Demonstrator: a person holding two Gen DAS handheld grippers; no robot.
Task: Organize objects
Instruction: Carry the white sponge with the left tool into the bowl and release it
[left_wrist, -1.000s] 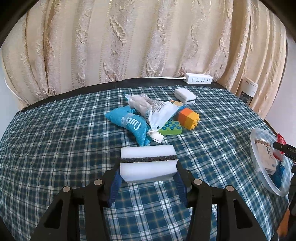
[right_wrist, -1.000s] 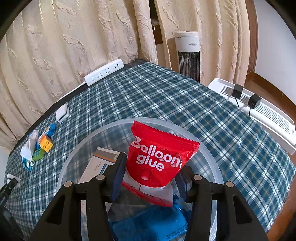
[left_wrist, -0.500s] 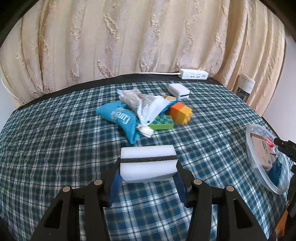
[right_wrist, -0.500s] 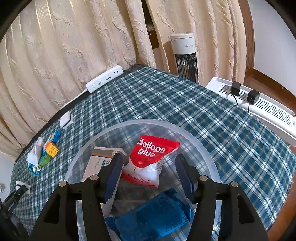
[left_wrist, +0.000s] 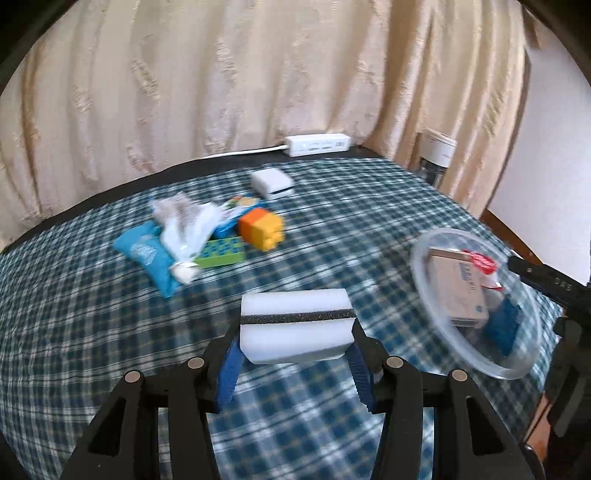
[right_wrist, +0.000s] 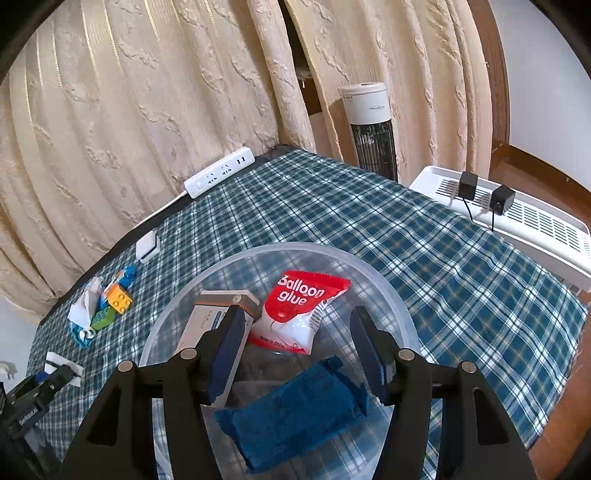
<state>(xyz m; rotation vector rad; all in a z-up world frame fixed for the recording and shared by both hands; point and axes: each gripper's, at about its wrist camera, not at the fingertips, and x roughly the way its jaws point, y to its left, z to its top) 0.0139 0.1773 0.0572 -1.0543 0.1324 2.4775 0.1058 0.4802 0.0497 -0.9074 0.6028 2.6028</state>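
Note:
My left gripper (left_wrist: 295, 354) is shut on a white sponge with a black stripe (left_wrist: 295, 325) and holds it above the plaid tablecloth. A clear plastic bowl (left_wrist: 421, 258) sits to its right. My right gripper (right_wrist: 299, 347) is open and empty above that bowl (right_wrist: 388, 280). In the bowl lie a red Balloon glue packet (right_wrist: 299, 306), a white box (right_wrist: 207, 321) and a blue cloth (right_wrist: 295, 417). A pile stays on the cloth: blue pouch (left_wrist: 147, 254), white wrapper (left_wrist: 188, 229), green brick (left_wrist: 221, 253), orange-yellow brick (left_wrist: 262, 229).
A small white box (left_wrist: 273, 182) and a white power strip (left_wrist: 317, 144) lie at the table's far edge by the curtain. A tower fan (right_wrist: 369, 125) and a white appliance (right_wrist: 517, 221) stand beyond the table's right side.
My right gripper let go of the glue packet, which now lies in the bowl, and pulled back up. My left gripper has swung right with the sponge, nearer the bowl.

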